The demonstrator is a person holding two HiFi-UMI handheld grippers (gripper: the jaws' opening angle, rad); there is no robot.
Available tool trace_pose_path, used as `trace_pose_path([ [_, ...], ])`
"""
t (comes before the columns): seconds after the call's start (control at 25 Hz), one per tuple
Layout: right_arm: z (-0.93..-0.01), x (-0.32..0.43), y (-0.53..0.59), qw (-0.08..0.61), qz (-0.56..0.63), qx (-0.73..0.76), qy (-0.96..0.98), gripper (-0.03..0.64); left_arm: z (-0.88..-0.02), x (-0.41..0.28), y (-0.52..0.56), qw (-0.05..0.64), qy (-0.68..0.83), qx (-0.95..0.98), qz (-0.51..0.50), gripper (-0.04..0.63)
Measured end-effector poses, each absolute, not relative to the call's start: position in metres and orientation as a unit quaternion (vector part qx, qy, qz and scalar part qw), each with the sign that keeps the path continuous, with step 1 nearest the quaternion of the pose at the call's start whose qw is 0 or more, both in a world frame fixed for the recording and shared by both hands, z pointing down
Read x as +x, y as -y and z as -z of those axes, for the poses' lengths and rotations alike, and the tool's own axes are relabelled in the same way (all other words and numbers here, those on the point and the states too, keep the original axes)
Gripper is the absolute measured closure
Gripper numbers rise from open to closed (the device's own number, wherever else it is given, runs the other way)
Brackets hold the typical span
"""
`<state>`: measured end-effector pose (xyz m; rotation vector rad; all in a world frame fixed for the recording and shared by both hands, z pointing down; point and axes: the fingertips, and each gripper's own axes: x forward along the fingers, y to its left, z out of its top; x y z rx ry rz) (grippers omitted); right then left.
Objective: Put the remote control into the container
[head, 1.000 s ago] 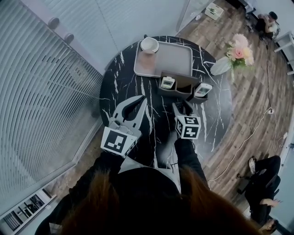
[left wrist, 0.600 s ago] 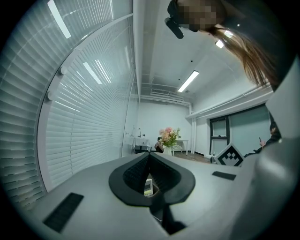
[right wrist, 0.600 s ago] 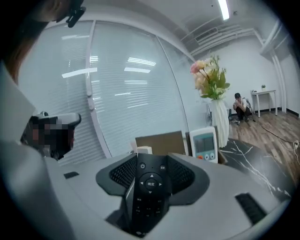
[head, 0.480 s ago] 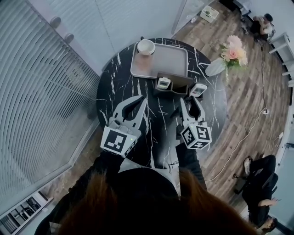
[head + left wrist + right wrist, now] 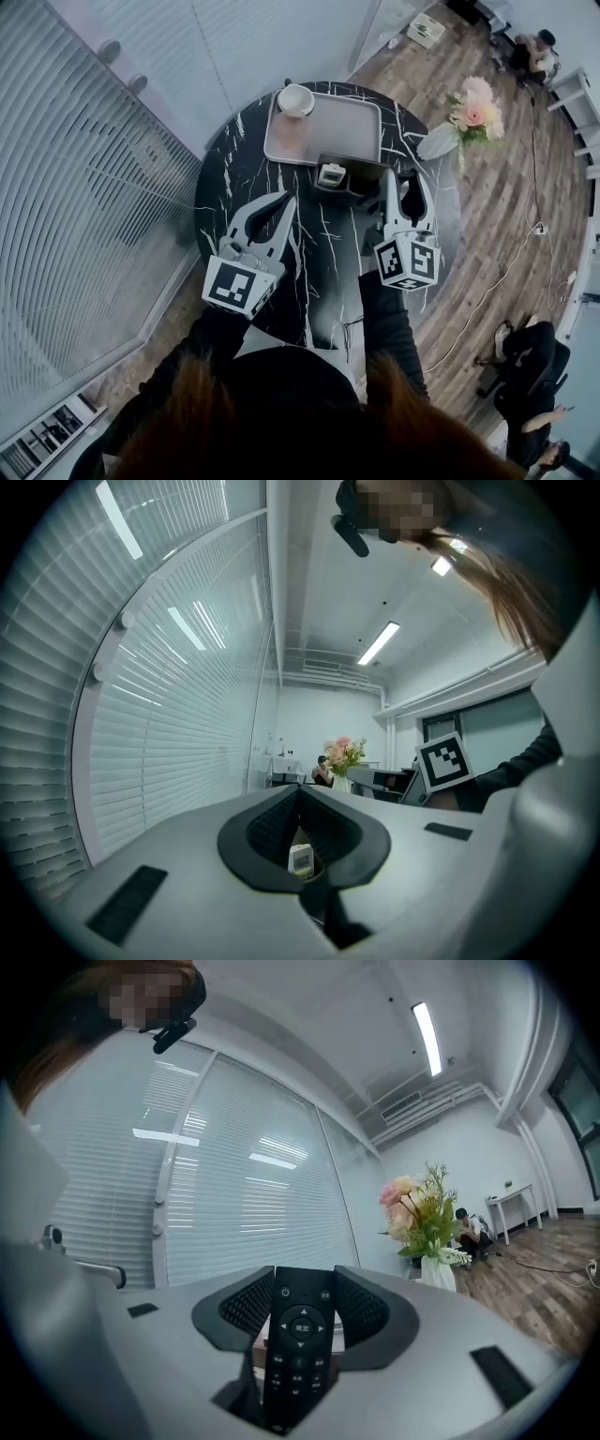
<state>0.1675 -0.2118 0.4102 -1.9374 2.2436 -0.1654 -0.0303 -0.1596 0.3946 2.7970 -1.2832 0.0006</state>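
Your forearms, in black sleeves (image 5: pixel 386 319), reach fwd over the near edge of the round black marbled counter (image 5: pixel 246 159).

L gripper (image 5: pixel 284 199) points level and angles slightly right, marker cube nearest you. Its fingers (image 5: pixel 267 822) are closed tip to tip w/ nothing btwn them.

R gripper (image 5: pixel 405 187) points level, straight away from you, cube toward you. Its fingers (image 5: pixel 234 1307) are clamped on the long sides of the black remote (image 5: pixel 298 1344).

The remote's long axis runs along the fingers, power-button end fwd at the tips, button face up toward the gripper cam. It's held off the counter. In the head view it's just beside the right end of the dark container (image 5: pixel 361 173), not inside.

Writing: the centre key of the round pad reads 确定, w/ a power symbol at the top-left key. Other key labels are too small to read.

A small white remote (image 5: pixel 332 173) w/ a screen stands in the container's left end; it also shows thru the L fingers' loop.

Behind the container is a grey tray (image 5: pixel 342 122) w/ a white cup (image 5: pixel 296 97) at its far-left corner. A vase of pink flowers (image 5: pixel 472 108) is by the counter's far-right edge.
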Motion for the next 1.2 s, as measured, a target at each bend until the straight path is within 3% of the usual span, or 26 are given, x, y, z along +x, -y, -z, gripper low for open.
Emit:
trace_pose_path([
  [1.2, -0.458, 0.181, 0.226, 0.07, 0.06, -0.716, -0.692, 0.413, -0.414, -0.027, 0.177, 0.045, 0.408, 0.911, -0.026, 0.598],
])
